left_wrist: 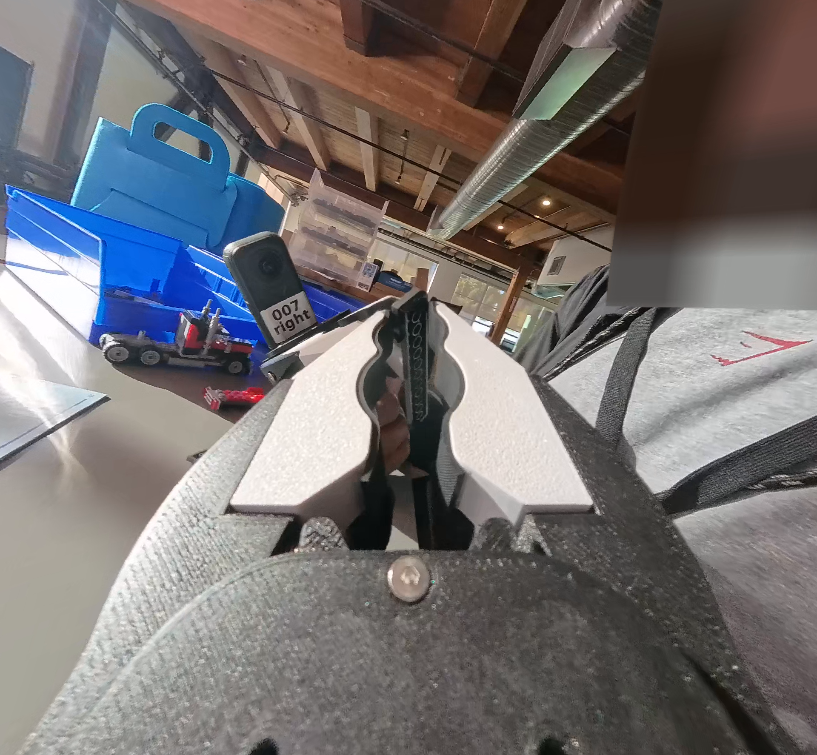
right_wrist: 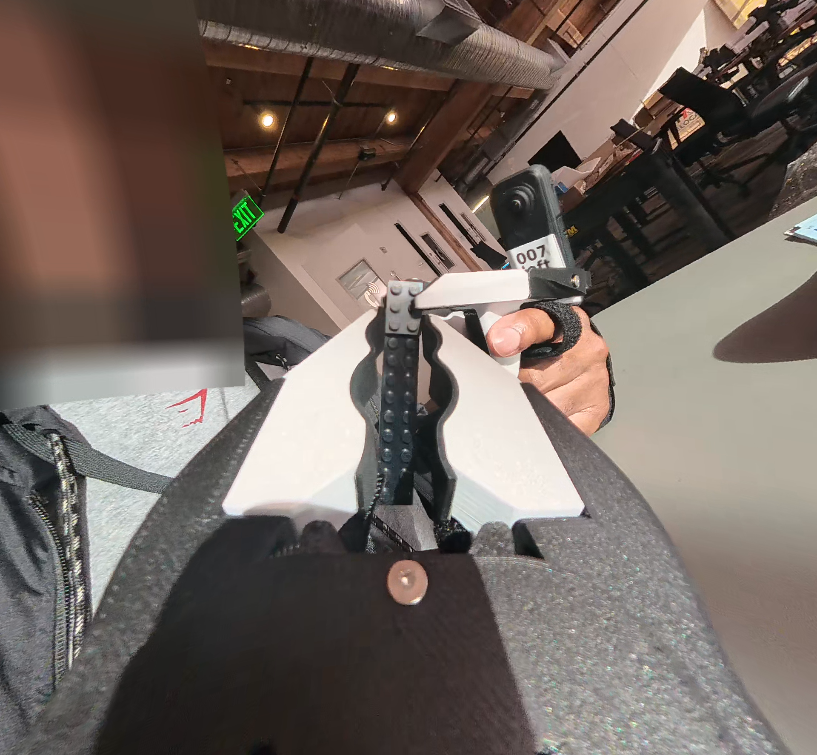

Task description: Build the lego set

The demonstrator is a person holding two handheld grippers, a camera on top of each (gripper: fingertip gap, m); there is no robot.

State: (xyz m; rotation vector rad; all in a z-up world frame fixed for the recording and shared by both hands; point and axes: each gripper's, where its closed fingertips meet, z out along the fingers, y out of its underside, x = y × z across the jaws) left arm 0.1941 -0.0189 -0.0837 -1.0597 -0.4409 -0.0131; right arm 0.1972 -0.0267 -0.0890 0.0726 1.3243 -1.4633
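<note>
My right gripper [right_wrist: 404, 320] is shut on a long black studded plate [right_wrist: 398, 406] that runs up between its fingers. A small grey plate [right_wrist: 402, 307] sits on the plate's top end. My left gripper [right_wrist: 418, 305] comes in from the right and pinches that end. In the left wrist view my left gripper [left_wrist: 415, 298] is shut, and the black plate [left_wrist: 418, 362] shows its underside through the gap. A built red and black lego truck [left_wrist: 177, 345] stands on the table, with a small red assembly [left_wrist: 234, 395] near it.
Blue bins [left_wrist: 146, 274] and a light blue folded case [left_wrist: 172, 186] stand behind the truck. A booklet [left_wrist: 40, 415] lies at the table's left. The right gripper's camera [left_wrist: 265, 278] is beside my left fingers. A person in a grey shirt [left_wrist: 707, 402] is close behind. Both grippers' tips are close together, under 4 cm apart.
</note>
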